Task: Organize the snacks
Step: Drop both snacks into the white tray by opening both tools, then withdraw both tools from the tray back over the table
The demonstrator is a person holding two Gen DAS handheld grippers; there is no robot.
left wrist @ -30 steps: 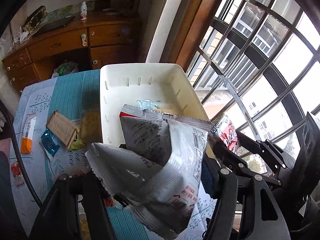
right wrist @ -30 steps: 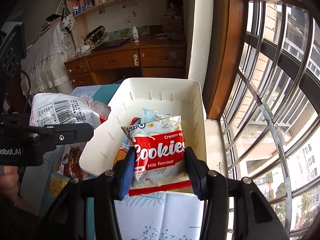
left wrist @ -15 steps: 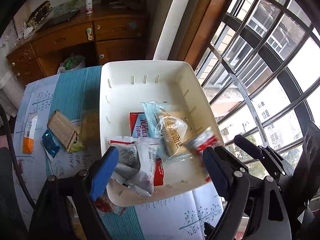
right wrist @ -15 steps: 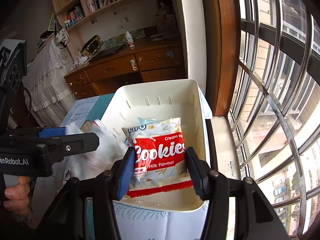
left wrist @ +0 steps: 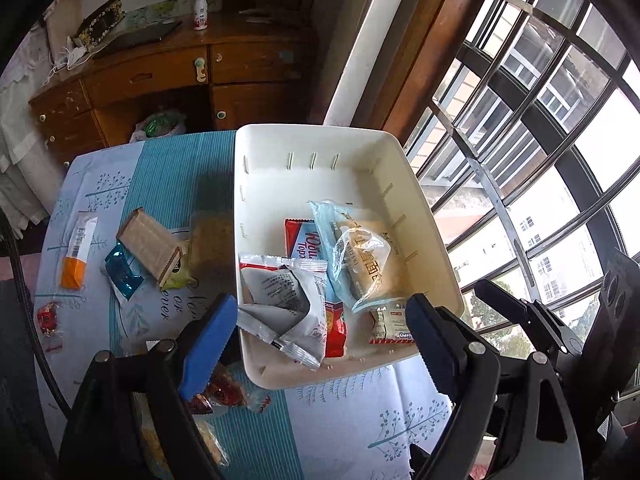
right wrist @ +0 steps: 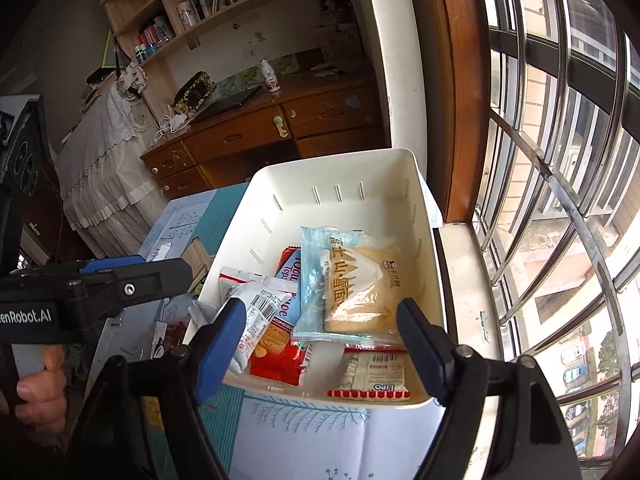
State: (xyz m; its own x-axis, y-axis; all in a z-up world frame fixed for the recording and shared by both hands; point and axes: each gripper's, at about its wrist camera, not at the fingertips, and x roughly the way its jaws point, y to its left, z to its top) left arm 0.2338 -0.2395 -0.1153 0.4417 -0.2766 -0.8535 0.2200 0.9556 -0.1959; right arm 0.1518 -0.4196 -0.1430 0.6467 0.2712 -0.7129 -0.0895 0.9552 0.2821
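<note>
A white bin point(left wrist: 400, 168) point(right wrist: 416, 184) stands on the patterned tablecloth by the window. In it lie a crumpled silver snack bag point(left wrist: 288, 300) point(right wrist: 252, 312), a light-blue bread pack point(left wrist: 360, 256) point(right wrist: 352, 280), a red-and-blue biscuit packet point(left wrist: 300, 236) and a cookie pack point(left wrist: 394, 322) point(right wrist: 372, 376) lying face down at the near right corner. My left gripper point(left wrist: 320, 312) hangs open above the bin's near edge, holding nothing. The jaws of my right gripper point(right wrist: 320, 312) are opening over the near end of the bin, clear of the cookie pack below.
Loose snacks lie left of the bin: an orange-white stick point(left wrist: 78, 256), a brown wafer pack point(left wrist: 150, 246), a blue packet point(left wrist: 120, 270), a red candy point(left wrist: 46, 316). A barred window point(left wrist: 520, 160) runs along the right. A wooden desk point(left wrist: 180, 72) stands behind. A hand point(right wrist: 40, 392) grips the left tool.
The left gripper opened and the silver bag dropped into the bin. The right gripper let go of the cookie pack, which now lies face down in the bin's near corner.
</note>
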